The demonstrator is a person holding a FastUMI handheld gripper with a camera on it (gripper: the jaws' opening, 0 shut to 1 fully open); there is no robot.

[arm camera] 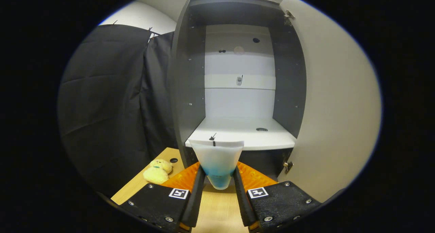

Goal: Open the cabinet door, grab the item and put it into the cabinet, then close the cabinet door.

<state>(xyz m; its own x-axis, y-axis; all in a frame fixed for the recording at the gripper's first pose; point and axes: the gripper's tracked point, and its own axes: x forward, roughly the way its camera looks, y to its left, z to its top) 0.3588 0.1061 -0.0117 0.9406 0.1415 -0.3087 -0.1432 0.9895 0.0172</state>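
Observation:
My gripper [218, 174] is shut on a translucent white cup [217, 158] with a blue bottom; both fingers press on its lower sides. The cup stands upright, its rim level with the front edge of the cabinet's white shelf [243, 132]. The dark cabinet [181, 76] stands straight ahead beyond the fingers, its inside bare with a white back panel. Its door [334, 100] is swung wide open on the right, held by hinges at the top and bottom.
A wooden tabletop [217, 209] lies under the fingers. A small yellow plush toy [157, 171] rests on it to the left, next to a round hole. Black cloth hangs to the left of the cabinet.

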